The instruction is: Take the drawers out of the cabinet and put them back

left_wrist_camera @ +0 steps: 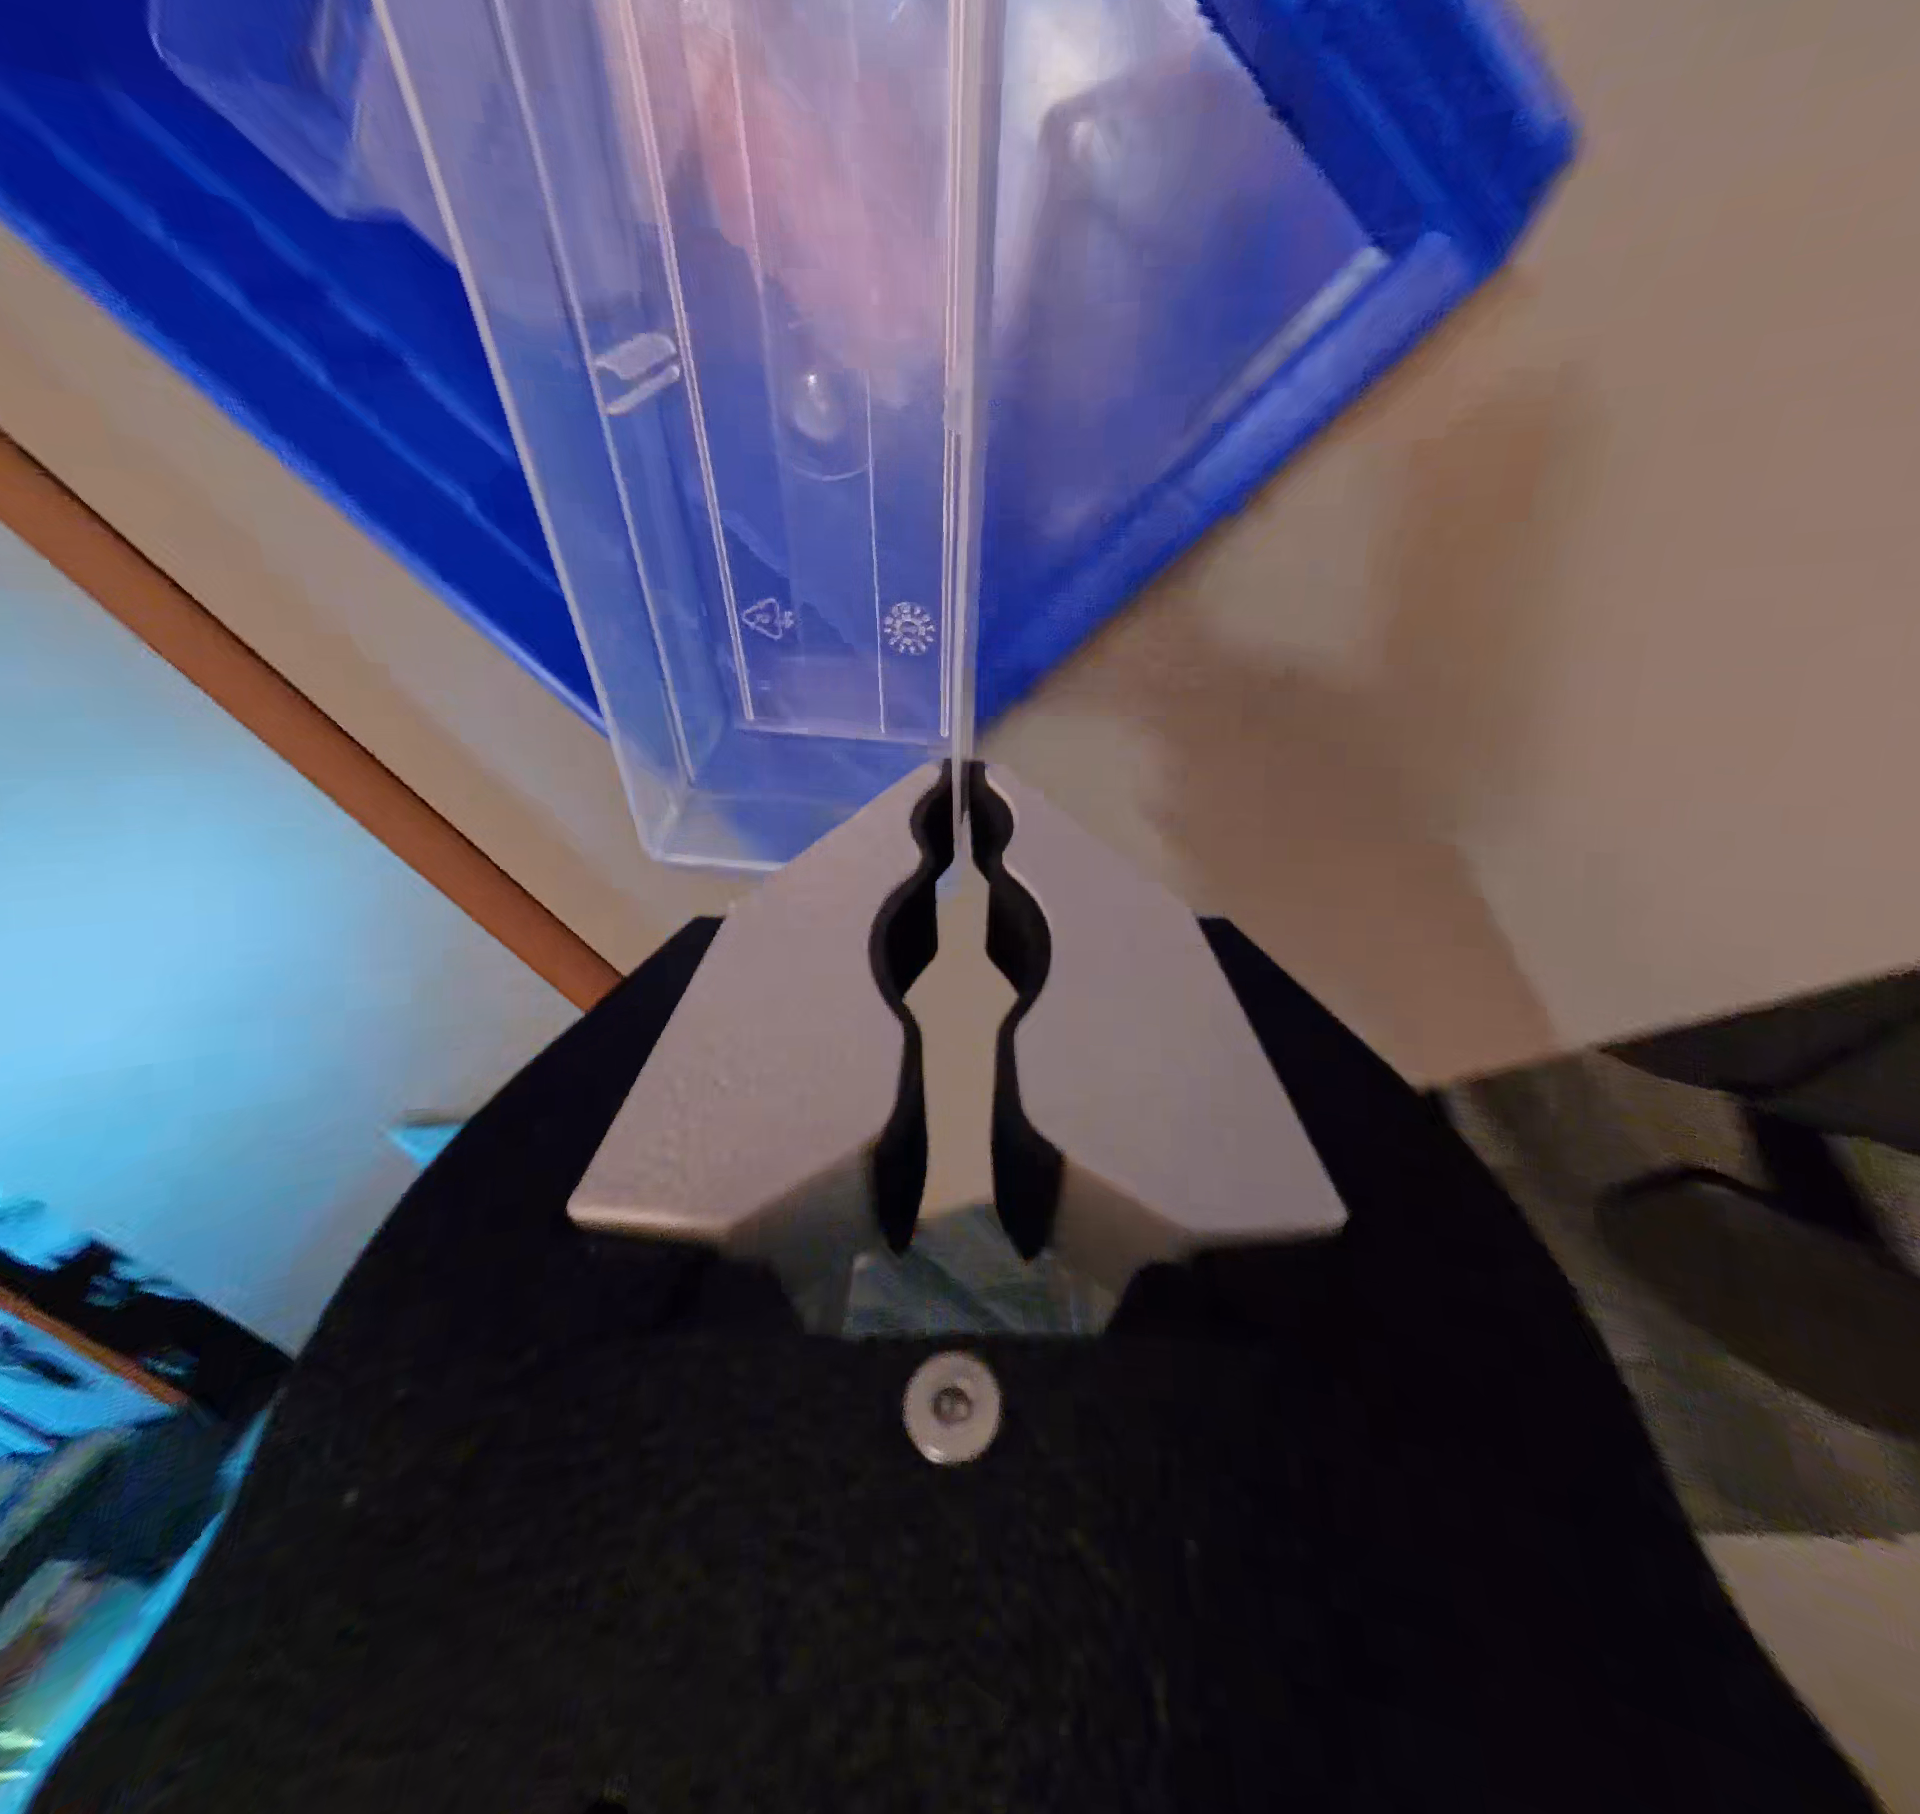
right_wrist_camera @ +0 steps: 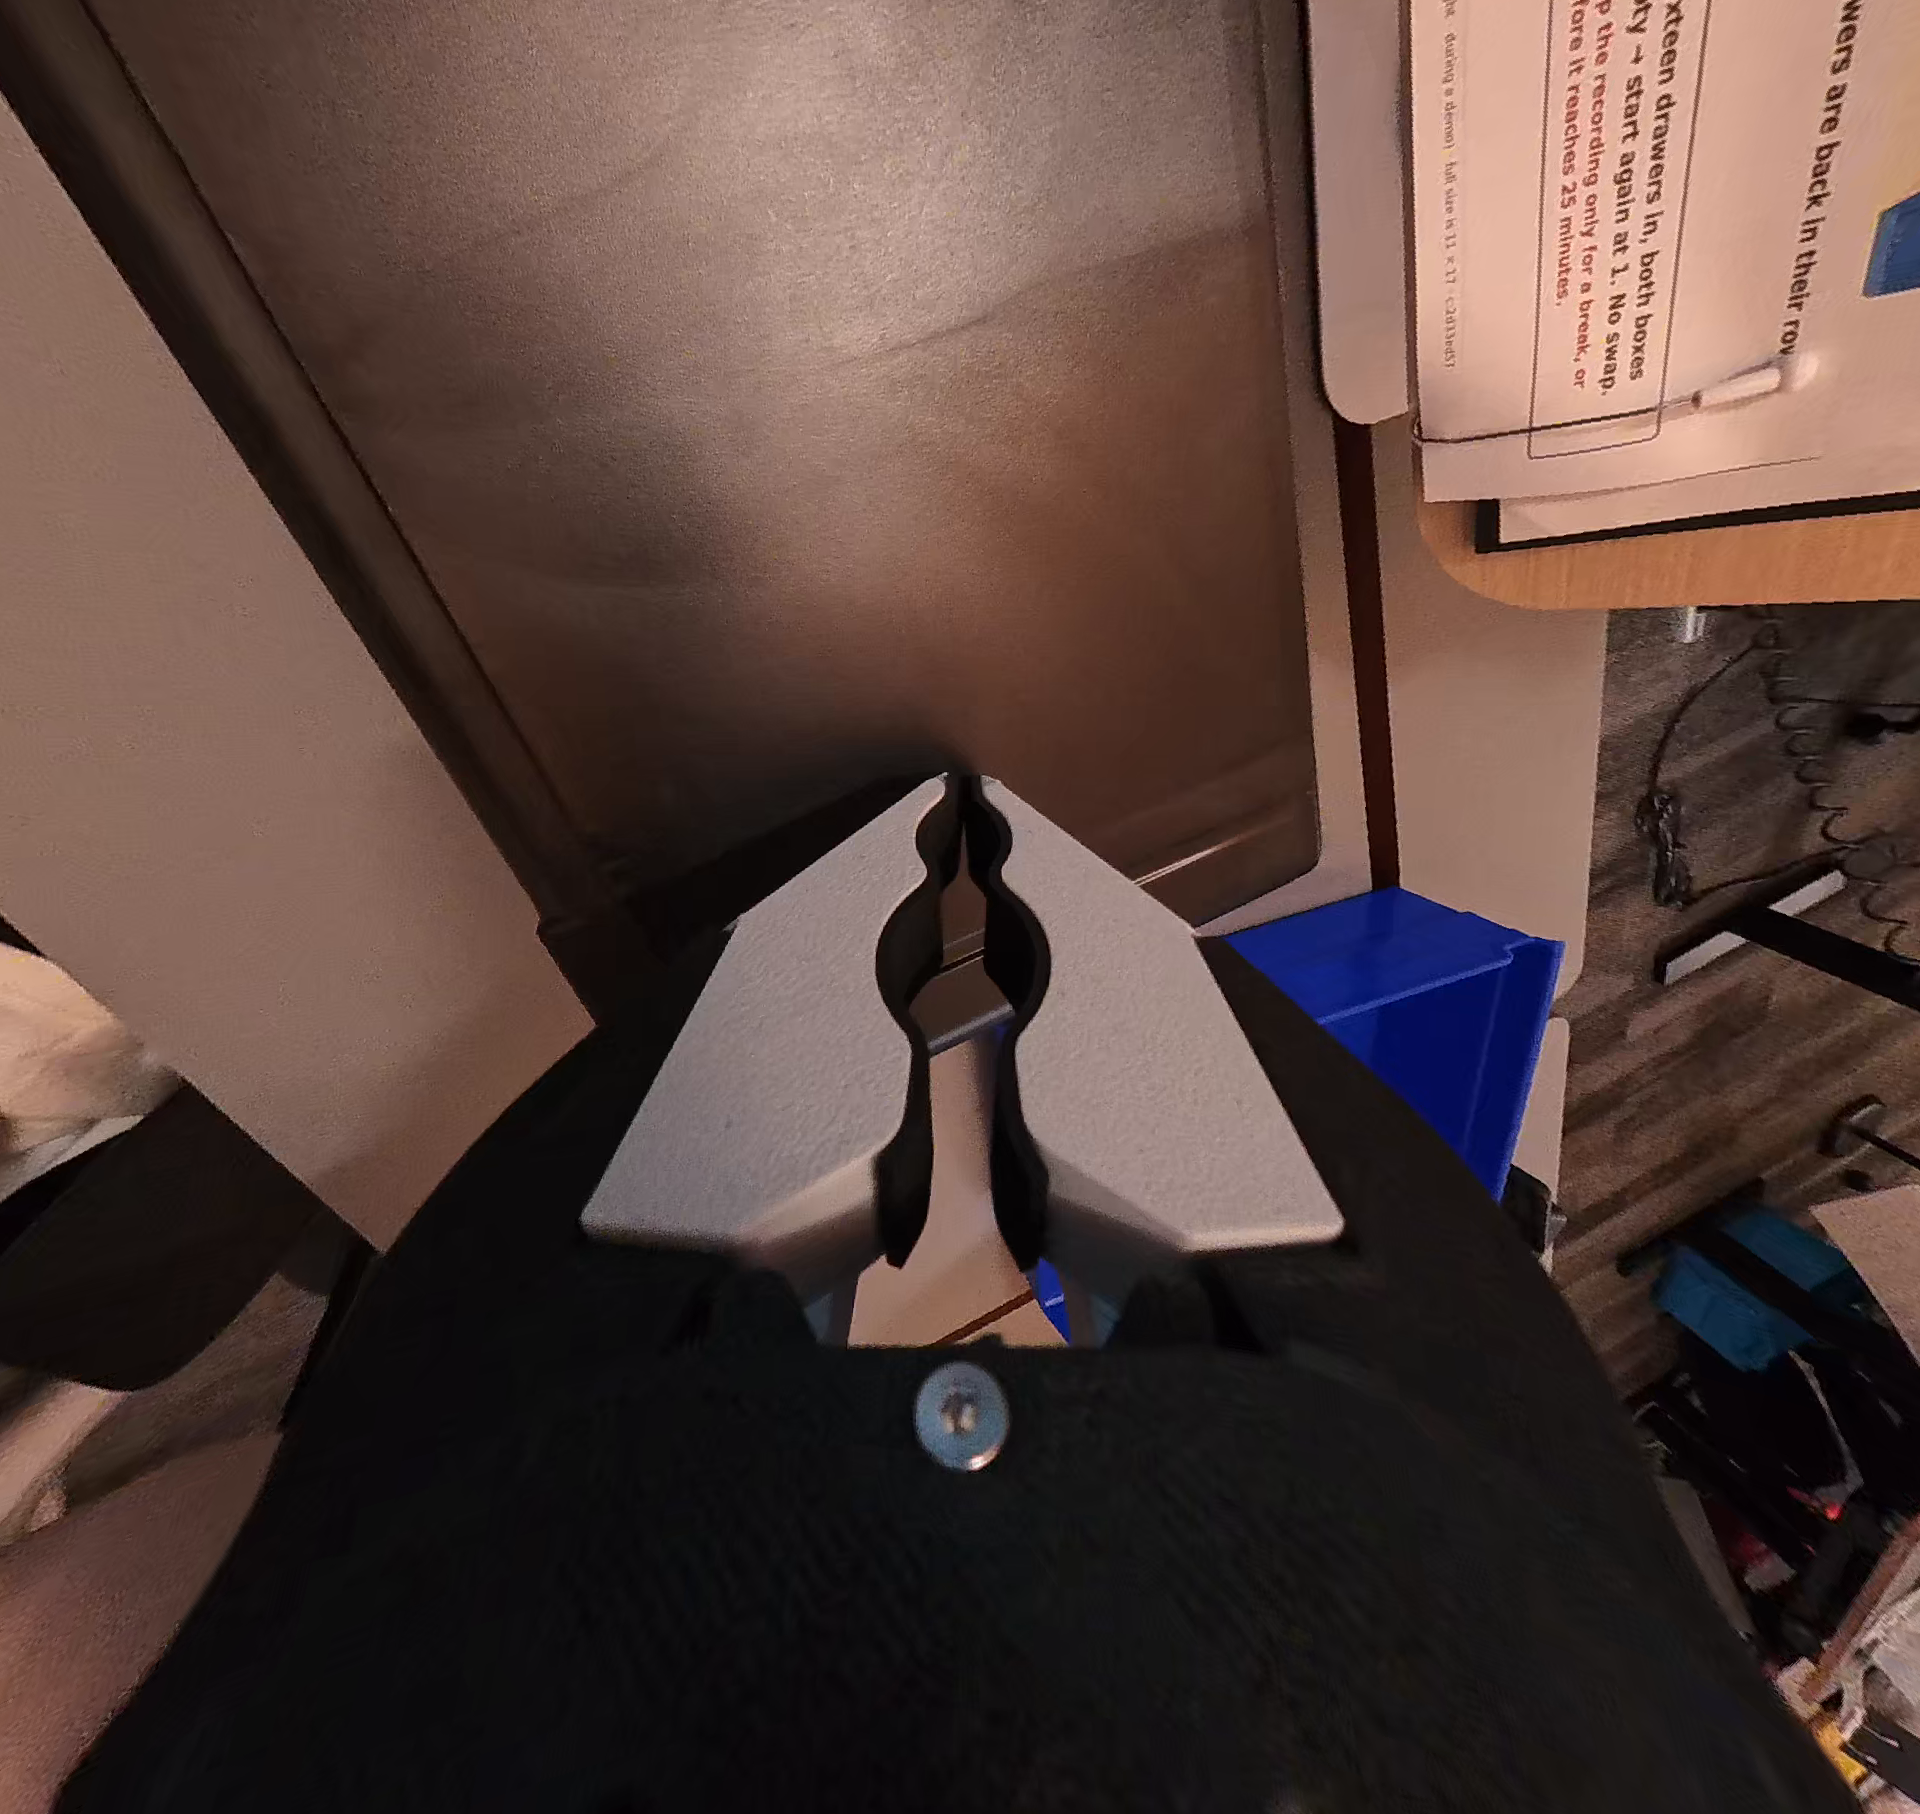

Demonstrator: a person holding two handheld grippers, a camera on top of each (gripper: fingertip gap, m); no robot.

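left gripper [left_wrist_camera: 958,788] pinched on the thin edge of a clear drawer [left_wrist_camera: 769,434] | drawer hangs over a blue bin [left_wrist_camera: 1299,237] on the pale table [left_wrist_camera: 1558,621] | right gripper [right_wrist_camera: 961,798] fingers together, holding nothing, tips close to the cabinet's grey metal side [right_wrist_camera: 779,330] | printed sheet [right_wrist_camera: 1621,185] far right
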